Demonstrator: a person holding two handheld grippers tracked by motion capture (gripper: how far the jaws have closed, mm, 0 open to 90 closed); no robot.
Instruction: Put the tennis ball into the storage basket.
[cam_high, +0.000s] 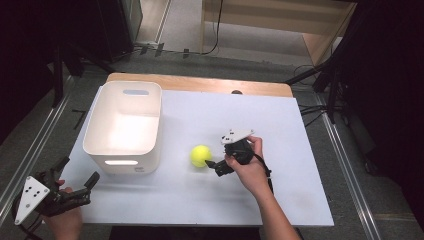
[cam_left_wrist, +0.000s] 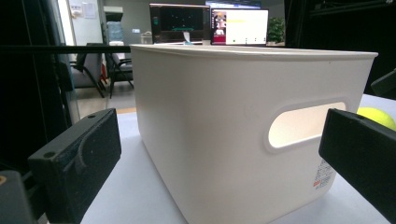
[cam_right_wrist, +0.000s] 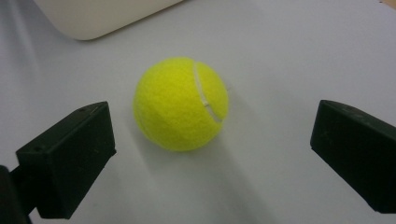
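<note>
Ball (cam_right_wrist: 180, 103) ungrasped beside bin (cam_high: 122, 125); our right gripper (cam_high: 214, 164) gapes around it, left gripper (cam_high: 77, 180) idle, agape.

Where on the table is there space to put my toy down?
The far right of the white table, past the right gripper, is bare. So is the near edge between both hands. It's crowded on the left by the white bin, and mid-table around the tennis ball.
</note>
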